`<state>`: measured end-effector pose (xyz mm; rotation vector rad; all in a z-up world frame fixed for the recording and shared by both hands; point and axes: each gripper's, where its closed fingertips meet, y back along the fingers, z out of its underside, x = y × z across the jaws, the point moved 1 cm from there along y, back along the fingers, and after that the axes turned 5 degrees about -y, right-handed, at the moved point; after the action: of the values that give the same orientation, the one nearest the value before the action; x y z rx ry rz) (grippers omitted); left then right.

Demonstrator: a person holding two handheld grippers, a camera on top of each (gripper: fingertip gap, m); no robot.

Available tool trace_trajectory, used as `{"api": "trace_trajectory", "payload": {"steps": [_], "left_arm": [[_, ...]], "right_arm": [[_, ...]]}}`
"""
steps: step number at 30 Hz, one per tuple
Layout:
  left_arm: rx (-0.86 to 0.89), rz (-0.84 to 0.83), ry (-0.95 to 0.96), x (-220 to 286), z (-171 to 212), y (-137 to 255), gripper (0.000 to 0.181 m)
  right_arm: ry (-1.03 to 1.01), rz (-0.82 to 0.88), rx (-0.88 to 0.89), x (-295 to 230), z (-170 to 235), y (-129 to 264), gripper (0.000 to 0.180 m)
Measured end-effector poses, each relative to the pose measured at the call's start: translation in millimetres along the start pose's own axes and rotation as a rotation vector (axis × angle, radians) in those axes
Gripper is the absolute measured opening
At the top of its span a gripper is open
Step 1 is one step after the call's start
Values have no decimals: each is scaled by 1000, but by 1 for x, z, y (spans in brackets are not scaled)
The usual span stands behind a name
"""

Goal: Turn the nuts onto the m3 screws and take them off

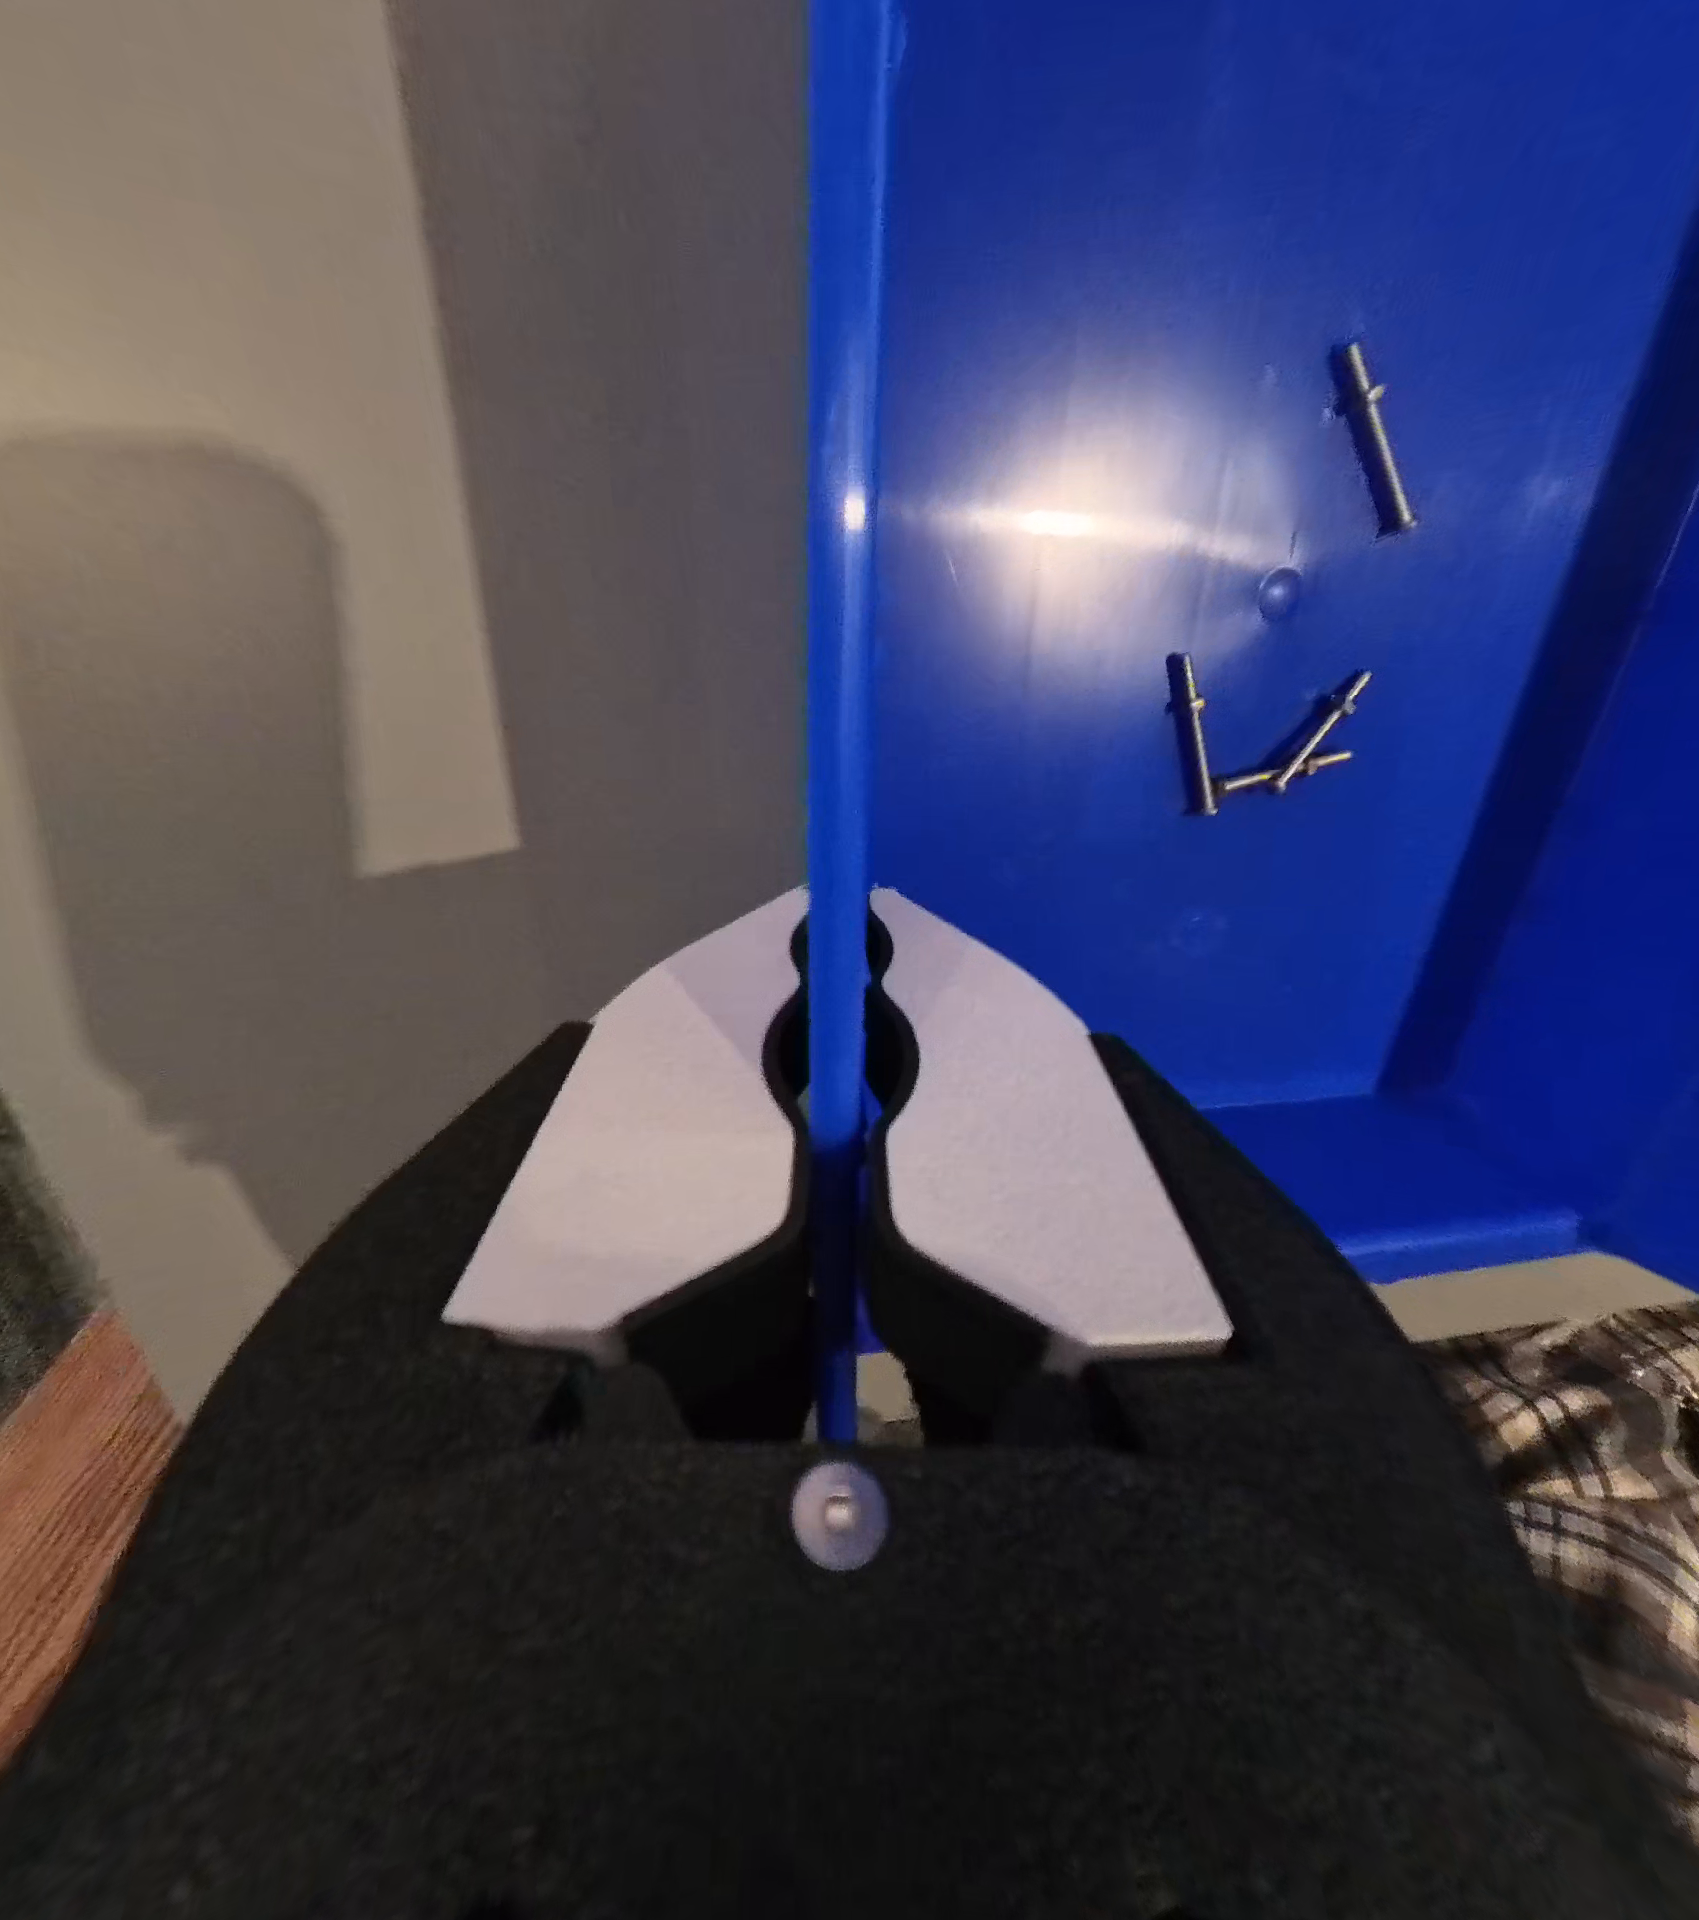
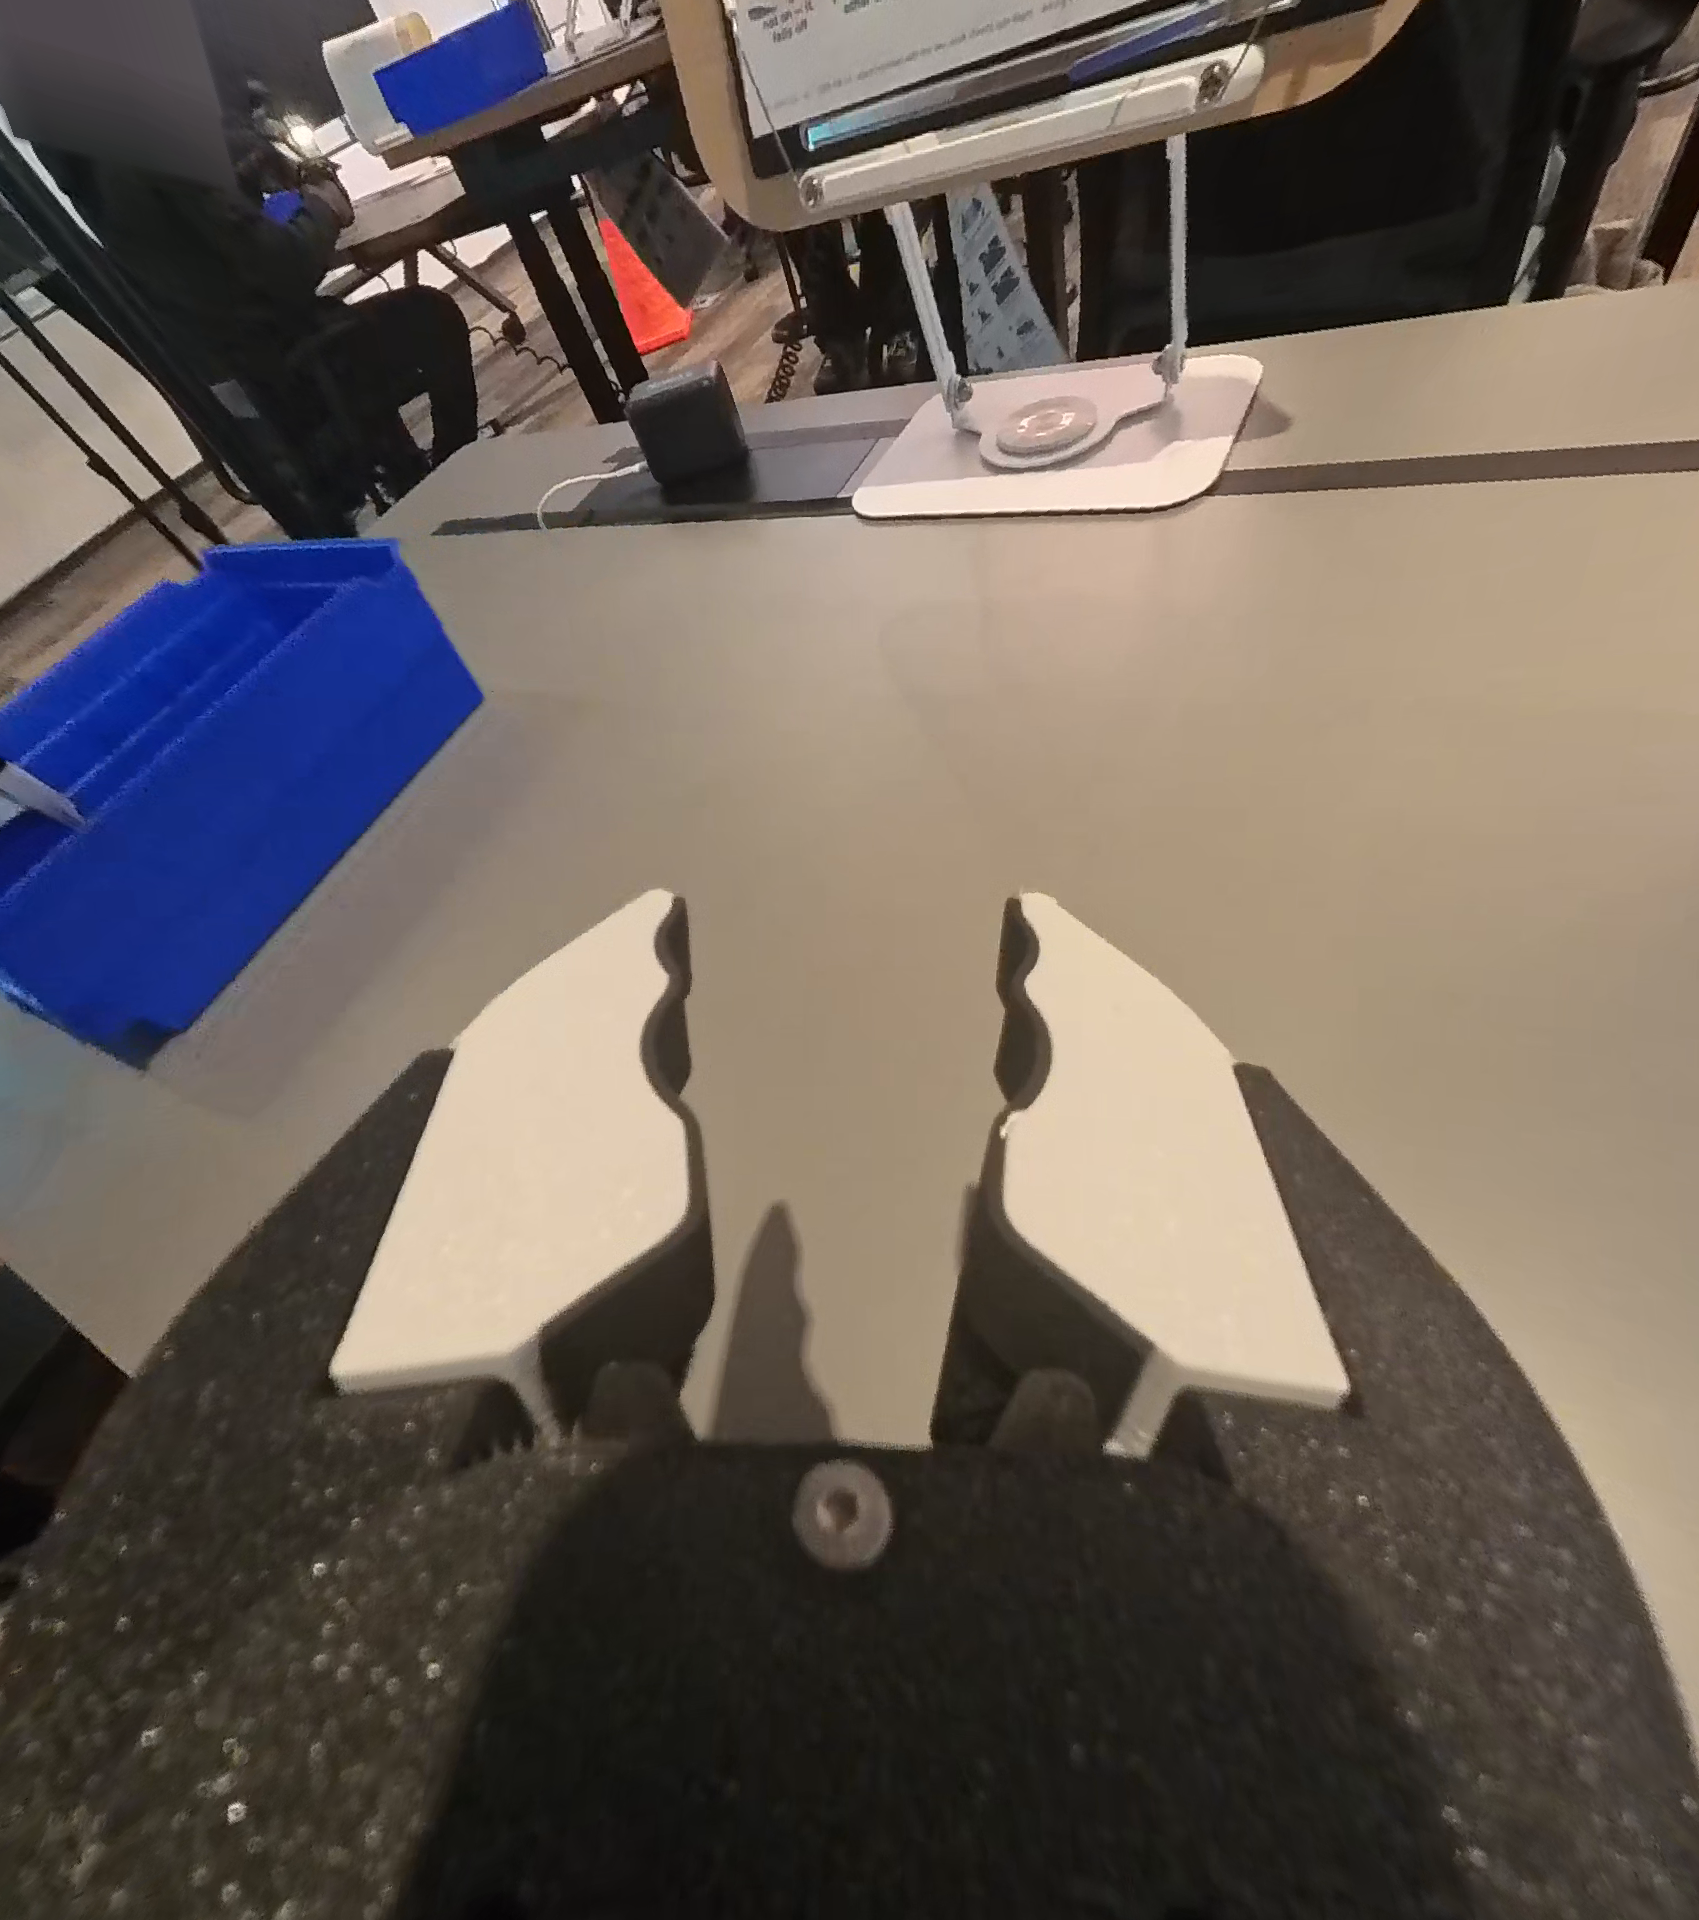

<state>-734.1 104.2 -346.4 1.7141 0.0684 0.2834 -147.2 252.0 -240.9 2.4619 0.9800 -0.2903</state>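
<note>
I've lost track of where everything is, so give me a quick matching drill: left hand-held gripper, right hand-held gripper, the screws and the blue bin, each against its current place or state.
Things:
1. left hand-held gripper
2. right hand-held gripper
3. screws
4. blue bin

States:
A. open, empty, over the bare grey table
B. lying loose on the bin's floor, some with nuts on them
C. shut on the bin's thin wall
D. near the table's left edge

Pairs: 1-C, 2-A, 3-B, 4-D
</note>
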Motion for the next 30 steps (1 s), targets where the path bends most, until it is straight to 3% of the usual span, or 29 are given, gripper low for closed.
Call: {"api": "trace_trajectory", "payload": {"steps": [13,30], "left_arm": [[28,-4,30,-81,6,14,5],[32,-2,6,-113,2,18,5]], "right_arm": [[-2,-2,-27,0,5,-8,56],[-10,11,-40,6,9,-10,56]]}}
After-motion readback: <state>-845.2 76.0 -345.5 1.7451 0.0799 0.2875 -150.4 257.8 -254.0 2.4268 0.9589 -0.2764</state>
